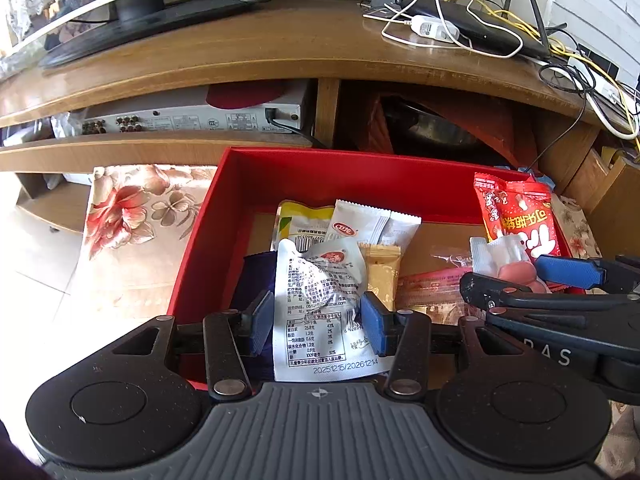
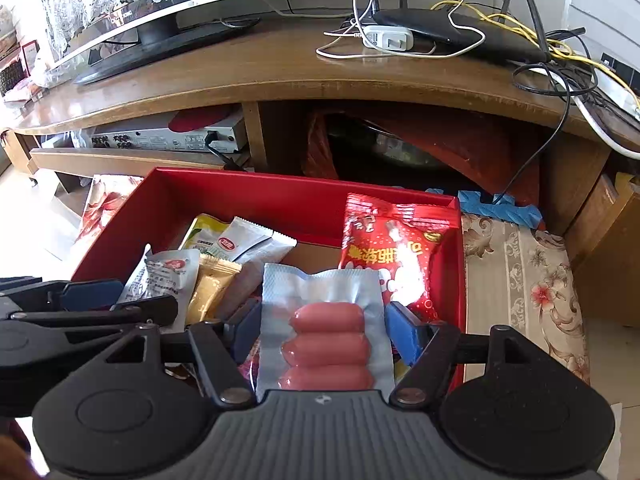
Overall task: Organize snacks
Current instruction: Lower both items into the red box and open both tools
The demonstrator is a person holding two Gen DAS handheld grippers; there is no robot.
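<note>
A red box (image 1: 224, 216) with a brown cardboard floor holds the snacks and fills the middle of both views. In the left wrist view a crinkled white packet (image 1: 320, 304) printed with small black text stands between the blue pads of the left gripper (image 1: 318, 322), and both pads press its edges, so it is held at the lower centre of the frame above the box. In the right wrist view a silvery vacuum pouch of pink sausages (image 2: 326, 332) sits between the blue pads of the right gripper (image 2: 326, 330); the pads lie at its edges, but whether they still pinch it cannot be told.

Behind these, in the box, lie a glossy red candy bag (image 2: 394, 256) leaning on the right wall, a gold wrapper (image 1: 382, 270), a white wrapper with a red logo (image 1: 362, 224) and a yellow-green pouch (image 1: 298, 220).

The box rests on a flowered cloth (image 2: 520, 280), beige with red blooms. Beyond it stands a worn wooden TV stand (image 1: 240, 56), its top glossy, bearing a television (image 1: 100, 4) at the upper left and a black router (image 1: 480, 28) among white and yellow cables at the upper right. A silver player (image 1: 192, 116) sits on the shelf beneath.
</note>
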